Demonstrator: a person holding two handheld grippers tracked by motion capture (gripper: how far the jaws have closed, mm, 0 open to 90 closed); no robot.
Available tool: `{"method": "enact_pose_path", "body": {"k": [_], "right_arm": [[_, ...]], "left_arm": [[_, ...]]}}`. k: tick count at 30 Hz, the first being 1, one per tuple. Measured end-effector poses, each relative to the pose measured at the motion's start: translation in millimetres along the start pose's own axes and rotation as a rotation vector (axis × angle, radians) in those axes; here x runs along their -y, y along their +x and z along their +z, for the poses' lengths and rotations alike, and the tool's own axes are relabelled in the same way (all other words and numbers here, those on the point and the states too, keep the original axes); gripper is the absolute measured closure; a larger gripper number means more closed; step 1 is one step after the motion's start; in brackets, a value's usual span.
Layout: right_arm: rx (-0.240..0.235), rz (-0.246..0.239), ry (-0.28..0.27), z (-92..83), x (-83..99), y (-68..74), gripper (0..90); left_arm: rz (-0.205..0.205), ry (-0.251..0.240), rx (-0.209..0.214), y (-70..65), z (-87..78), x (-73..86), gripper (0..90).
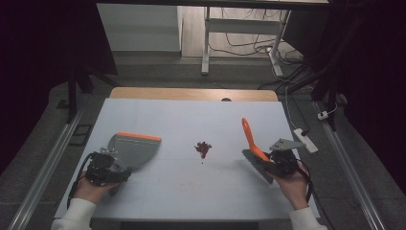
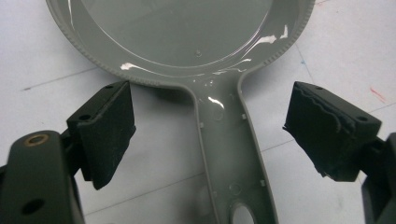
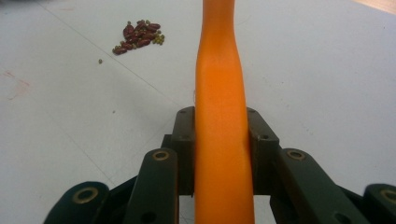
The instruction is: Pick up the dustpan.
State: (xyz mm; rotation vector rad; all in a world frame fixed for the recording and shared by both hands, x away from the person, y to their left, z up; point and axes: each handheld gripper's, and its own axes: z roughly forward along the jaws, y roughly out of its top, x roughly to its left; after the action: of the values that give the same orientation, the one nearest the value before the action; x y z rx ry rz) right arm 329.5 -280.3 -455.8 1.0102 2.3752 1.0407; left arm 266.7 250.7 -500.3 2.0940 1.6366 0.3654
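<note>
The left gripper (image 1: 112, 173) hovers with jaws spread wide on either side of the grey dustpan's handle (image 2: 231, 154), pads clear of it. The handle's long axis runs from 6 to 12 o'clock between them, the dustpan (image 1: 131, 149) pan ahead. The right gripper (image 1: 275, 165) is clenched on the orange brush (image 3: 219, 116). Farther out, at the table's middle, lies the bean pile (image 1: 203, 148), about 10 o'clock from the brush.

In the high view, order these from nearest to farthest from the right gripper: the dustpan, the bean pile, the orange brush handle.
1. Orange brush handle: clamped in the right gripper, rising up-left from it.
2. Bean pile: mid-table, to the gripper's left.
3. Dustpan: far left, at the left gripper.
</note>
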Motion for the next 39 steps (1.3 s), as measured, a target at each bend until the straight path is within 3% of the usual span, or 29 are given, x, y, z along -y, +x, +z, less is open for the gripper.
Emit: {"method": "enact_pose_path", "body": {"k": [11,17,25,31,39], "right_arm": [[-0.002,-0.012,0.003,1.3,-0.7,0.5,69.9],[0.000,-0.005,0.014,2.3,0.6,-0.8,69.9],[0.002,-0.004,0.018,1.8,0.8,-1.7,69.9],[0.004,0.017,0.024,2.0,2.3,-3.9,69.9],[0.003,0.019,0.032,2.6,2.7,-4.7,69.9]], "left_arm": [[-0.026,0.045,0.017,1.2,15.5,0.9,20.8],[-0.037,0.035,0.004,4.2,21.3,-0.5,29.4],[-0.051,0.026,0.038,10.2,29.2,0.3,39.1],[-0.042,0.006,0.042,11.2,27.1,1.3,61.4],[-0.028,-0.009,0.056,15.5,25.7,2.4,62.0]]}}
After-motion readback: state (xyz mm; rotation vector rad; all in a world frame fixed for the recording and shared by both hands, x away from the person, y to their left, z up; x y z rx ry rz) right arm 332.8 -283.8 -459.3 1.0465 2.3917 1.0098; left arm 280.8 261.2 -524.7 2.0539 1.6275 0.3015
